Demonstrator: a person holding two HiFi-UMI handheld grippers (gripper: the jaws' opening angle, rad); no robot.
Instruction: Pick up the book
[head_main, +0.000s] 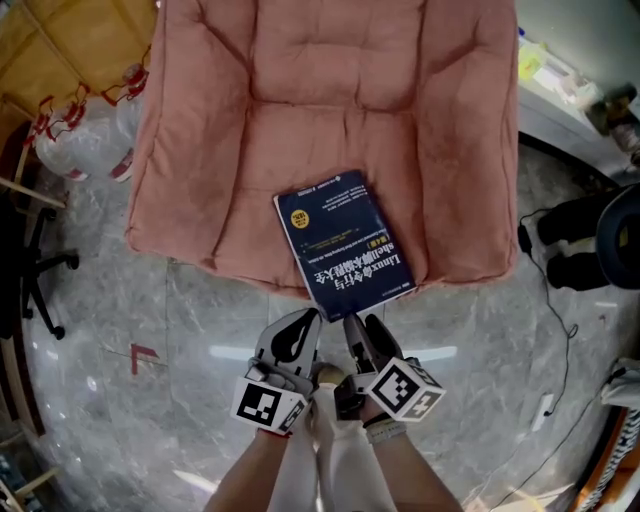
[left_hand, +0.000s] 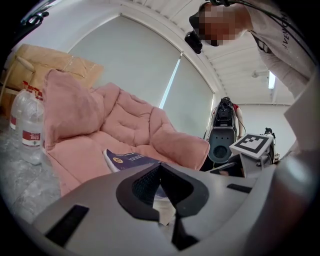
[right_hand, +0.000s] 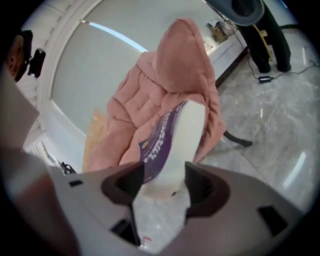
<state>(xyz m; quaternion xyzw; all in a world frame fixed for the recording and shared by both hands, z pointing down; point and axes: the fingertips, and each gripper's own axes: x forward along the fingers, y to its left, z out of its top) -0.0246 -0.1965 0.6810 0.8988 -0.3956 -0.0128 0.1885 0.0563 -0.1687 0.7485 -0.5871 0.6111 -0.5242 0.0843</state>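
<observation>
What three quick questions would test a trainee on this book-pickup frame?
1. True or false: the dark blue paperback book lies open on the pink quilted cushion.
2. What stands between the right gripper's jaws? A a cable, B the book's near edge, C nothing.
3. Fill in: beside the cushion stand two clear plastic ____.
Key: 1 false, it is closed; 2 B; 3 bottles.
</observation>
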